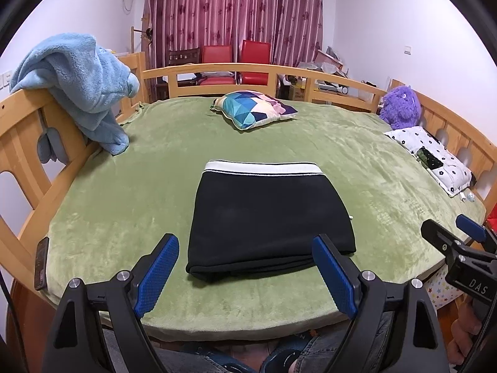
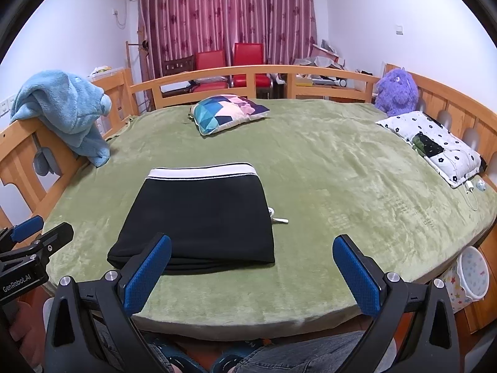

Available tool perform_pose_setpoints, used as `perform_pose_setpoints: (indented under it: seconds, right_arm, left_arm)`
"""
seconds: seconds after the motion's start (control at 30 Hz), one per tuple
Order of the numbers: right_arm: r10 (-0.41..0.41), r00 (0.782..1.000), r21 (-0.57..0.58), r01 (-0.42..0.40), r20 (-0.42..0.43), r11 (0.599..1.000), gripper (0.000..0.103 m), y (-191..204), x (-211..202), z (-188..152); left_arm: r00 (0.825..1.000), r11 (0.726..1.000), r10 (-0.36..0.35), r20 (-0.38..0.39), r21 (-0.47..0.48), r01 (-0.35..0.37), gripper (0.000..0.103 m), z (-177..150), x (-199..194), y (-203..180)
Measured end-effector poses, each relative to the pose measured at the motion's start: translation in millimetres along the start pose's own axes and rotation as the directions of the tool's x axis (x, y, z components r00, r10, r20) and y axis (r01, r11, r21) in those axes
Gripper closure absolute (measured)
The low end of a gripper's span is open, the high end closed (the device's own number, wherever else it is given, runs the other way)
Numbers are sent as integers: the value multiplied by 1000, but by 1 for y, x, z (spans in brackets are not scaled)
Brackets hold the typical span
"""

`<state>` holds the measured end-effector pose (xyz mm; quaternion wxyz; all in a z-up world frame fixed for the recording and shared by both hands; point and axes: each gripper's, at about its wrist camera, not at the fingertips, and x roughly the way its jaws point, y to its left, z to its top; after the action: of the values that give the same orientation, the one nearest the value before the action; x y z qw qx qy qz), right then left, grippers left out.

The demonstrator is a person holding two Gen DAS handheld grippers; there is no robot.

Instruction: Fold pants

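The pants lie folded into a black block at the centre of the frame on the green bed, white waistband toward the far side. The left gripper hangs at the lower edge, jaws spread and empty, just short of the near fold. The right gripper is likewise spread, holding nothing. A small white thing, perhaps a cord end, pokes out at the pants' right edge. A pillow sits upper centre.
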<state>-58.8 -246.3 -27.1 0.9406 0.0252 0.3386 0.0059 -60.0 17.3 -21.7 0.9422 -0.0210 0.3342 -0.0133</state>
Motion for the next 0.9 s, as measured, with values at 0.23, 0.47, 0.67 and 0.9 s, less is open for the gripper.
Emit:
perform_pose_setpoints:
  seconds: [0.23, 0.47, 0.67, 0.9]
  right_arm:
    - [15, 1000, 6, -15, -1, 1000, 1, -2, -2, -2]
    - [7, 1000, 1, -7, -5, 1000, 1, -1, -3, -4]
    - [2, 1000, 0, -2, -4, 1000, 1, 0, -5, -5]
    - [0, 1000, 2, 0, -2, 1000, 1, 1, -6, -5]
  left_arm:
    - [1000, 1000, 14, 1, 2, -14, 16, -2, -1, -5]
    - [1000, 1000, 11, 2, -3, -11, 16, -3, -1, -6]
    - [1000, 1000, 9, 2, -3, -9, 16, -3, -1, -5]
    - [1000, 1000, 5, -1, -6, -5, 16, -4, -2, -7]
